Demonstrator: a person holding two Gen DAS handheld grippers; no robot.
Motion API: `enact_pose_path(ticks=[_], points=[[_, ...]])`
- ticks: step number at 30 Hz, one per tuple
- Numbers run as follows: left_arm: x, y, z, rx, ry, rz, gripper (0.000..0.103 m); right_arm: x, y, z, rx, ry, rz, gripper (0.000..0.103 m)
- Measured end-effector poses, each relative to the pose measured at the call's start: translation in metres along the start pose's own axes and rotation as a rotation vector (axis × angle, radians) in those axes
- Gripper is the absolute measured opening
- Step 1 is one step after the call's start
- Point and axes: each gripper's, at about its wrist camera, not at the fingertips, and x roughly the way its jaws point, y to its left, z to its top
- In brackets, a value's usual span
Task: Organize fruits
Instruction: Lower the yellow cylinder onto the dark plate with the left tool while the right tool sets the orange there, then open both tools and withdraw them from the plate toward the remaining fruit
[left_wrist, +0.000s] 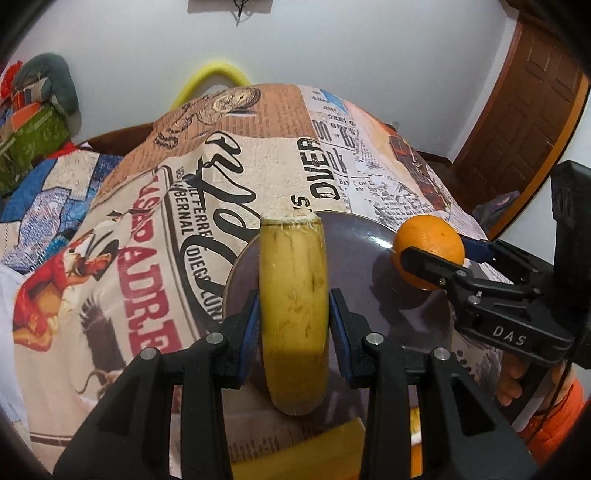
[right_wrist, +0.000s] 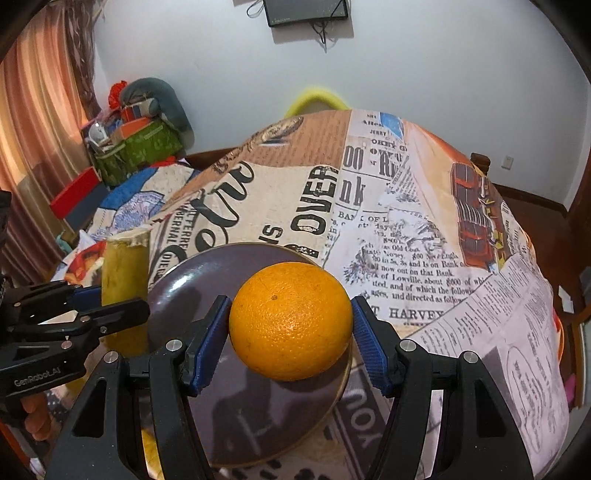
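My left gripper (left_wrist: 293, 321) is shut on a cut yellow banana piece (left_wrist: 293, 295) and holds it upright over the left edge of a dark purple plate (left_wrist: 369, 288). My right gripper (right_wrist: 290, 328) is shut on an orange (right_wrist: 290, 319) and holds it above the same plate (right_wrist: 207, 280). In the left wrist view the right gripper (left_wrist: 436, 254) and its orange (left_wrist: 430, 243) are at the right. In the right wrist view the left gripper (right_wrist: 107, 299) and the banana piece (right_wrist: 123, 273) are at the left.
The plate lies on a table covered with a newspaper-print cloth (right_wrist: 406, 258). More yellow and orange fruit (left_wrist: 314, 454) shows below the plate's near edge. Boxes and bags (right_wrist: 136, 147) are piled at the back left. A wooden door (left_wrist: 524, 118) is at the right.
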Motion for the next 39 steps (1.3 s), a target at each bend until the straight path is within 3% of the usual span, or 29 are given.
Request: enact_pose_path(ticks=[9, 16, 28, 39], points=[[0.018, 0.010, 0.007, -0.037, 0.053, 0.003, 0.036, 0.021, 0.002, 0.002, -0.034, 0.058, -0.022, 0.062], [0.000, -0.001, 0.013, 0.022, -0.018, 0.017, 0.036, 0.022, 0.007, 0.002, -0.069, 0.061, -0.021, 0.064], [-0.047, -0.015, 0.002, 0.066, -0.077, 0.044, 0.036, -0.028, 0.021, 0.005, -0.079, -0.030, -0.007, 0.067], [-0.108, -0.026, -0.027, 0.066, -0.114, 0.040, 0.036, -0.088, 0.034, -0.021, -0.057, -0.085, 0.005, 0.068]])
